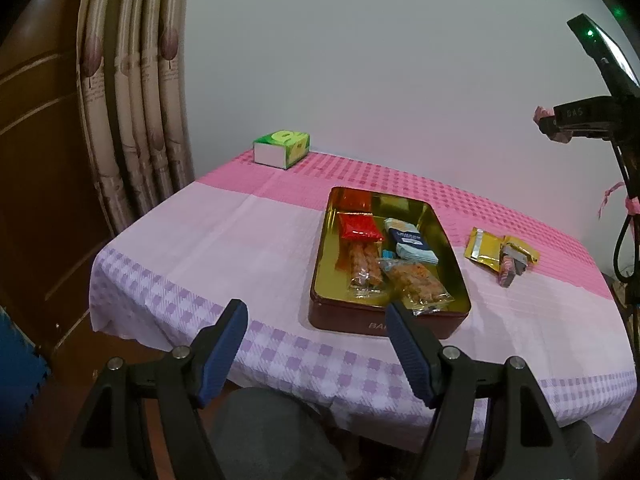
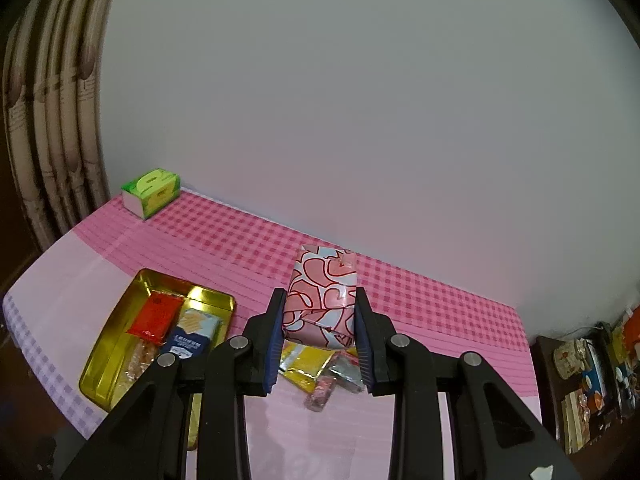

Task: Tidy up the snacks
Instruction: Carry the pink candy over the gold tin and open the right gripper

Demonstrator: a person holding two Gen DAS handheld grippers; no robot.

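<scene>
An open gold-lined tin [image 1: 320, 268] with a dark red outside stands on the checked tablecloth. In it lie a red packet [image 1: 358, 228], a blue biscuit packet [image 1: 412, 244] and two clear-wrapped orange bars [image 1: 420, 284]. My left gripper [image 1: 314, 305] hangs open and holds nothing, near the table's front edge just short of the tin. My right gripper [image 2: 320, 296] is shut on a pink packet with red heart outlines [image 2: 324, 272], held above the table. Under it lie yellow packets [image 2: 308, 364] and a small pink sweet [image 2: 320, 394], to the right of the tin [image 2: 104, 348].
A green tissue box [image 1: 282, 148] sits at the far left corner by the curtain. A black stand with a clamp and pink ribbons [image 1: 624, 184] rises at the table's right side. A cluttered shelf [image 2: 588, 380] is at the far right. A grey-trousered knee [image 1: 264, 432] is below the table edge.
</scene>
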